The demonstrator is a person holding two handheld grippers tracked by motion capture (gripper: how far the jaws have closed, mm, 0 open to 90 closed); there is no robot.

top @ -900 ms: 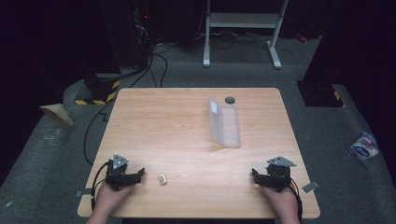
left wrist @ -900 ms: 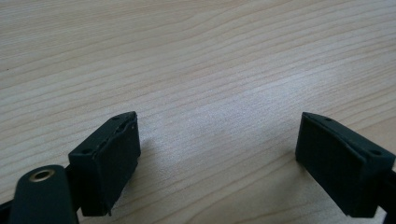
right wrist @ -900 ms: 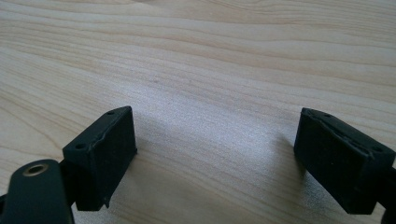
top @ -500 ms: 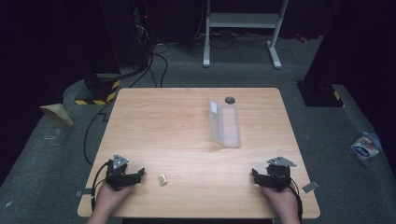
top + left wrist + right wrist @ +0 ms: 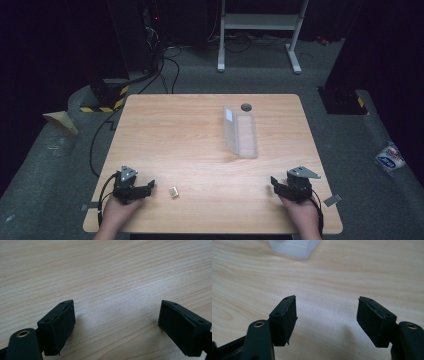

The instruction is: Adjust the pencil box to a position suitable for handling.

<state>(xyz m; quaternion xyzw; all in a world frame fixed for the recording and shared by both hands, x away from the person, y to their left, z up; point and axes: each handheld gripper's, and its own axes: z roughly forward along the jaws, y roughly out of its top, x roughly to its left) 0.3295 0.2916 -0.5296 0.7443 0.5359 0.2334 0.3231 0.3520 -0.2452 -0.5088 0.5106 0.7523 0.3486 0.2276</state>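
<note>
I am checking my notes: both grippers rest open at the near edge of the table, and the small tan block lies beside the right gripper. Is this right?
Not quite. In the high view the small tan block lies beside the left gripper, not the right gripper. Both grippers do rest open at the near edge of the table.

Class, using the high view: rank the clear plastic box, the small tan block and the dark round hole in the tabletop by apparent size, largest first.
1. Clear plastic box
2. Dark round hole
3. Small tan block, only slightly smaller than the hole, though nearer the camera.
</note>
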